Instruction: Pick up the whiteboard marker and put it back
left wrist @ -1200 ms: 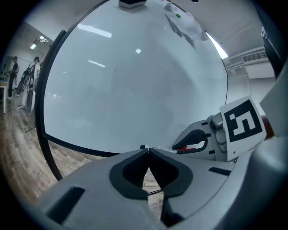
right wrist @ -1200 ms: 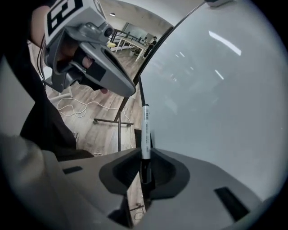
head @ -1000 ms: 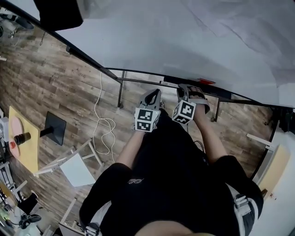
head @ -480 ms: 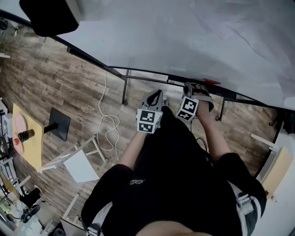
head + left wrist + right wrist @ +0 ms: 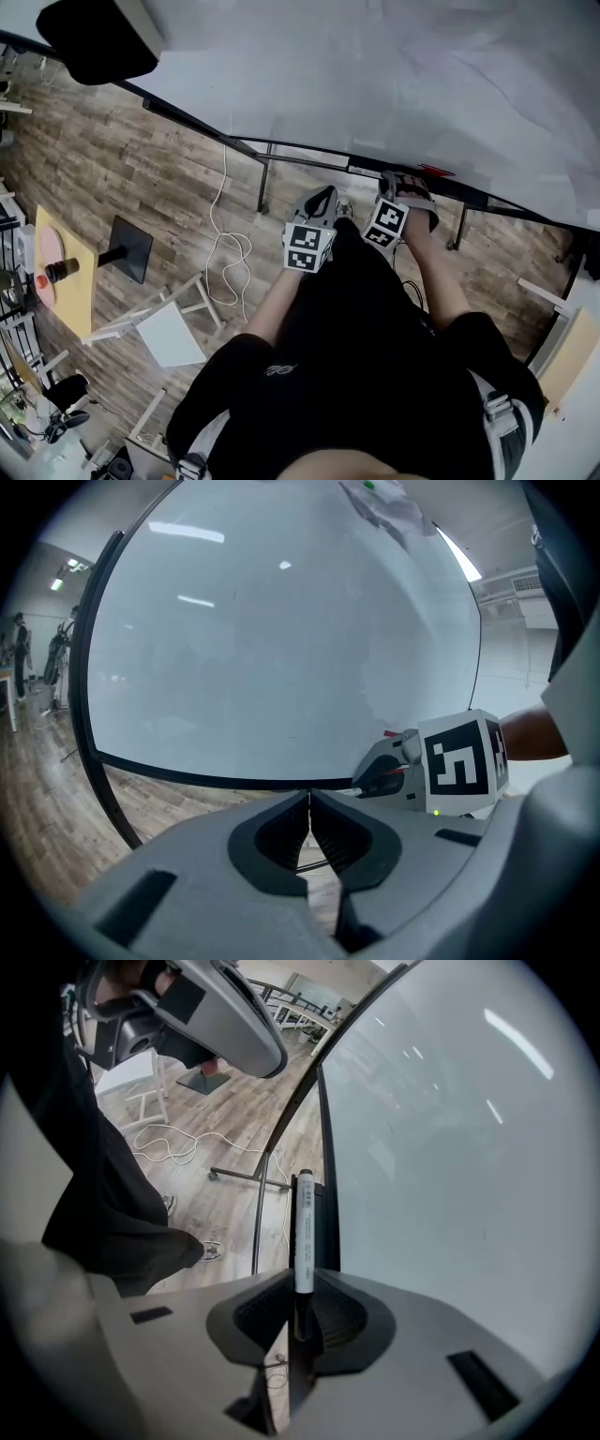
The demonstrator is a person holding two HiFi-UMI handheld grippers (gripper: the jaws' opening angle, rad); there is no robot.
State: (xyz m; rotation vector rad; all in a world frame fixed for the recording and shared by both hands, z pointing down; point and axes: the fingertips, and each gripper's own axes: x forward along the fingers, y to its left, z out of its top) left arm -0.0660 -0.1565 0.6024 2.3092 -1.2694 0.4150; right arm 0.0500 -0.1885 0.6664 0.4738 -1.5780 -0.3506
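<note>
My right gripper (image 5: 302, 1283) is shut on a whiteboard marker (image 5: 304, 1232), a white barrel with a dark end sticking out past the jaws. The marker's tip lies against the black lower frame (image 5: 328, 1213) of the whiteboard (image 5: 469, 1147). In the head view this gripper (image 5: 408, 183) sits at the whiteboard's (image 5: 375, 84) bottom edge, next to a small red thing (image 5: 436, 171) on the ledge. My left gripper (image 5: 309, 799) is shut with nothing between its jaws; it hangs (image 5: 323, 199) just left of the right one, facing the board.
The board stands on thin black legs (image 5: 265, 183) over a wood floor. A white cable (image 5: 230, 248) coils on the floor, with a white stool (image 5: 169, 333), a black stand base (image 5: 131, 248) and a yellow table (image 5: 66, 281) to the left.
The right gripper has sunk a little toward the board's lower edge with the marker still in it. The left gripper has stayed put.
</note>
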